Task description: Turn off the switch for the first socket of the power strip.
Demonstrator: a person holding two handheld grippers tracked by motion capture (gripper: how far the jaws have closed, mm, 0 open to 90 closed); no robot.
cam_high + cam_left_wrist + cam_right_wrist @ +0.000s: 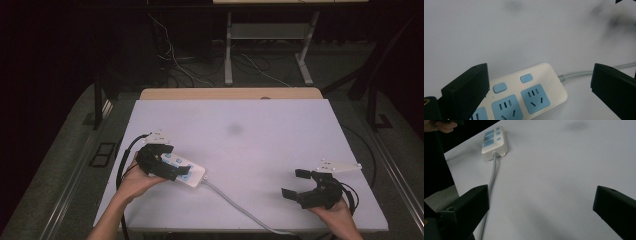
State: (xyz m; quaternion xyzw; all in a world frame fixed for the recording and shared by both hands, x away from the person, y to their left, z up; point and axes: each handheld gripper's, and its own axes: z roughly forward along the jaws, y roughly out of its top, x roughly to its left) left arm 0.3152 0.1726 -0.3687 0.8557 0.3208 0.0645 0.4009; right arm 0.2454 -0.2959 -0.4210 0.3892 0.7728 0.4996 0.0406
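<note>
Matte black plastic, blocky and squared at the tips: right gripper (298, 185), held at the near right of the table, well apart from the power strip; jaws spread wide, nothing between them but bare tabletop.

Matte black plastic, same pattern, with a grey three-cornered plate on top: left gripper (176, 163), held directly over the power strip at its socket end; jaws wide apart, one to each side of the strip's width. Whether either jaw touches the casing cannot be told.

Glossy white plastic, rounded oblong, flat on the table: power strip (529, 92), lying at the near left of the table, long axis slanting toward the right. Pale blue socket faces (534, 98) with dark slots; above each, a small pale blue rounded switch (526, 77). A tiny red light glows beside one switch.

Smooth grey round cable (493, 173), leaving the strip's right end and running toward the near table edge.

Flat white tabletop (280, 130), matte, with a faint grey smudge beyond the strip.

Step in hand, as judged: approach to the strip, grasp not yet made. The next move likely calls for closing squarely across the casing or pressing a switch; the slick shell may slide.
</note>
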